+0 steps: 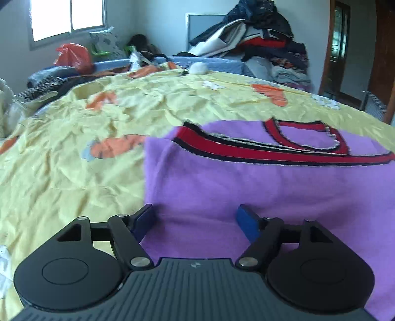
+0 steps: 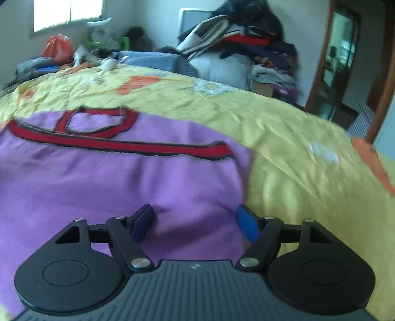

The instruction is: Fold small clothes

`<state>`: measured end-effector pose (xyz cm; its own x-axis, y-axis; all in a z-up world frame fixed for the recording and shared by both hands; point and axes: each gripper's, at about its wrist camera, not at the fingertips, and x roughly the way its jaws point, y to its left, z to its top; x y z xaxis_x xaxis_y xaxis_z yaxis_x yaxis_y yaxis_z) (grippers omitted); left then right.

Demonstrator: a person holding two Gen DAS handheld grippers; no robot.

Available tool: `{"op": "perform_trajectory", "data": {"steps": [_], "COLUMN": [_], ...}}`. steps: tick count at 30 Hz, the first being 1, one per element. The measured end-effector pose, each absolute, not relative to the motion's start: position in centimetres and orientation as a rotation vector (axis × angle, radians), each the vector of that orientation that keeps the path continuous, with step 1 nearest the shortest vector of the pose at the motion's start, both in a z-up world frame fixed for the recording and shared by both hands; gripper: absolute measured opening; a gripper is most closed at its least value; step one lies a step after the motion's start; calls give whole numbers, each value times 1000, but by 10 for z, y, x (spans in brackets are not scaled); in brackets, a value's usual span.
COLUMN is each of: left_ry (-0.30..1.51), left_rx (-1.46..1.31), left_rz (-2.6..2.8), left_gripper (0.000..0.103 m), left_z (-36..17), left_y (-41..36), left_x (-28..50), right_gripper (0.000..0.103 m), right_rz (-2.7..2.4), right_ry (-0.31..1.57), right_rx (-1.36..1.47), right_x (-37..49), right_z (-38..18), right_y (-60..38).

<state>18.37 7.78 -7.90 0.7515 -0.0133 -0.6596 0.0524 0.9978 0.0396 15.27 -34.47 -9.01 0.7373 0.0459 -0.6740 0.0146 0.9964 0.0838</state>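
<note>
A small purple knitted top with red and black trim (image 1: 246,182) lies flat on a big yellow bed sheet with orange and white patches (image 1: 74,172). The red and black neck and arm edges are on the far side of the top, away from both claws.

The left gripper (image 1: 195,217) is over the near left corner of the purple top. Its two blue fingers (image 1: 246,226) stand wide apart. Nothing is pinched between them; only the flat purple cloth shows below.

The right gripper (image 2: 195,217) is over the near right edge of the purple top (the same top, seen from the other side). Its claw is wide too, and it holds nothing. One blue finger (image 2: 246,226) sits just about where the purple cloth ends and the yellow sheet begins.

Far behind the purple top, past the end of the sheet, there is a tall messy heap of dark, red and white clothes (image 1: 259,34). An orange plastic bag (image 1: 72,58) sits far behind the top on the left, under a bright window (image 1: 66,17). A brown wooden door frame (image 2: 321,69) is far off to the right of the top.
</note>
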Motion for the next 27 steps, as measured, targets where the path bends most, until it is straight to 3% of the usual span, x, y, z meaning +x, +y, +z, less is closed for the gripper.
{"op": "perform_trajectory", "data": {"steps": [3,4,5,7,15,19,27], "left_ry": [755,750,728,705,712,741,681], "left_rx": [11,-19,-54,-68,107,76,107], "left_rz": [38,28,-2,-75,-123,-92,-171], "left_gripper": [75,69,69,69,75,69,73], "left_z": [-67,-61,-54,-48,-87,-73,-53], "left_y": [94,101,105,103,83,95,42], "left_x": [179,172,159,137,90,92,179], "right_gripper": [65,53,41,32,31,30,30], "right_rz": [-37,-21,15,97,88,89,51], "right_ry": [702,681,652,639,728,741,671], "right_rx": [68,64,71,58,23,15,104], "right_x": [135,124,108,83,41,24,107], "right_z": [-74,-67,-59,-55,-86,-72,-61], "right_y": [-346,-344,-340,-325,-333,-340,-343]}}
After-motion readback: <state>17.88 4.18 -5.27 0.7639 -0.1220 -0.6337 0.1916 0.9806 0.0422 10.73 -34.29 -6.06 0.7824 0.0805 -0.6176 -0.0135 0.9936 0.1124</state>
